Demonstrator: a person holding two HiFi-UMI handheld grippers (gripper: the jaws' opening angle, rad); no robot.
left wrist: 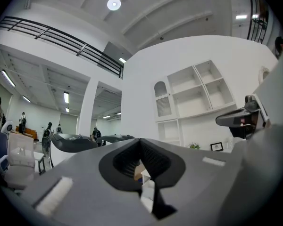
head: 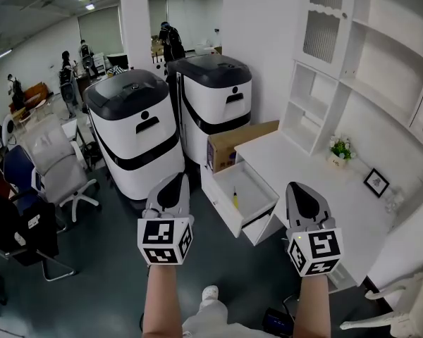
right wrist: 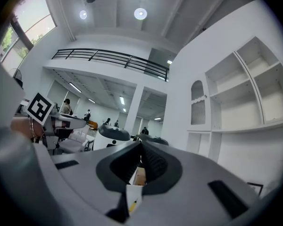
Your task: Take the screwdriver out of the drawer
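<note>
Head view: left tongs [head: 174, 179] and right tongs [head: 297, 187] are both closed and empty, level, short of the open drawer [head: 222, 210] under the white bench [head: 303, 167]; the yellow screwdriver [head: 235, 199] lies inside. Risk: closed tips could shove it away rather than grip. Left gripper view: jaws together, nothing between. Right gripper view: same. No readable writing, only square markers on each marker cube [head: 165, 240].

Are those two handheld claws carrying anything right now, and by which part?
Nothing is held. The left gripper and the right gripper are both shut and empty; the yellow screwdriver lies in the open drawer ahead of them, untouched.
</note>
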